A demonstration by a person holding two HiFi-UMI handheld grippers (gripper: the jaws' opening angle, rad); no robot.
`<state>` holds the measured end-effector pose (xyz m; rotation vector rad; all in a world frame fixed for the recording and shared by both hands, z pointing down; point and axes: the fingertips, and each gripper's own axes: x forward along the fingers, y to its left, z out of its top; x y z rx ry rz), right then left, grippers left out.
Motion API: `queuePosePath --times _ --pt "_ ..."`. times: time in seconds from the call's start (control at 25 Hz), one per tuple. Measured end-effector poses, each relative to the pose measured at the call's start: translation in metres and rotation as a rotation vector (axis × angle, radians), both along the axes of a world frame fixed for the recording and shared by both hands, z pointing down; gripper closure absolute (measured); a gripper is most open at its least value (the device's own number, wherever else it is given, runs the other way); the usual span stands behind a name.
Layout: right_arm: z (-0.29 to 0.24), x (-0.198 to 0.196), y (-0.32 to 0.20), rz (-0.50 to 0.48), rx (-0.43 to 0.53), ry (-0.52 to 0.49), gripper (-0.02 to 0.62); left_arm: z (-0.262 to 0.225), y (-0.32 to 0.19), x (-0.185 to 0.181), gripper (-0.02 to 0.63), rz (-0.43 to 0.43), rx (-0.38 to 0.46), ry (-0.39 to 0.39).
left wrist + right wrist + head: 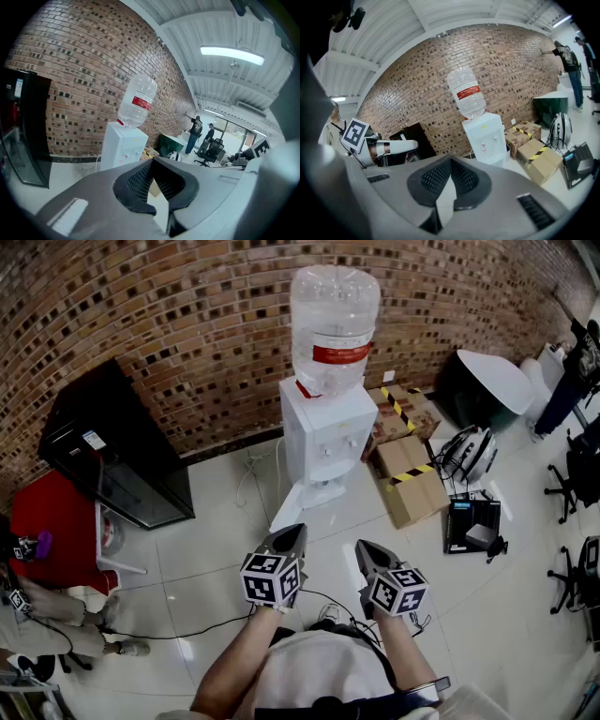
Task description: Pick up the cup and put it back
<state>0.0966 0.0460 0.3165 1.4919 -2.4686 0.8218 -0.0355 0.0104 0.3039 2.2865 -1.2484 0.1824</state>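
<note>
No cup shows in any view. A white water dispenser with a clear bottle on top stands against the brick wall ahead; it also appears in the left gripper view and the right gripper view. My left gripper and right gripper hover side by side above the tiled floor, both short of the dispenser and pointing toward it. The left gripper's jaws meet at the tips with nothing between them. So do the right gripper's.
A black cabinet stands at the left wall, with a red table beside it. Cardboard boxes lie right of the dispenser, then a dark bin and office chairs. A cable crosses the floor. People stand far off.
</note>
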Motion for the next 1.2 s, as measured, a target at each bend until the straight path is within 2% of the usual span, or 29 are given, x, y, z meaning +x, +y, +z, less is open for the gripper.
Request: queuePosePath --times 0.36,0.72,1.04,1.08,1.16,1.2 --pt "0.002 0.020 -0.002 -0.031 0.008 0.000 0.584 0.003 -0.001 0.014 0.606 -0.039 -0.003 -0.013" --pt "0.029 0.033 0.003 -0.088 -0.025 -0.030 0.584 0.034 0.017 0.018 0.606 -0.111 -0.079 -0.031" --pt "0.043 0.003 -0.014 -0.129 -0.013 -0.007 0.563 0.062 0.015 -0.002 0.606 -0.113 -0.132 -0.013" --pt "0.044 -0.005 -0.017 -0.137 -0.013 0.000 0.523 0.064 0.013 -0.007 0.606 -0.111 -0.133 -0.009" --pt "0.047 -0.019 -0.024 -0.150 -0.016 0.011 0.518 0.068 0.008 -0.017 0.606 -0.106 -0.136 -0.006" --pt "0.050 -0.026 -0.028 -0.154 -0.020 0.017 0.485 0.071 0.006 -0.021 0.606 -0.103 -0.136 -0.004"
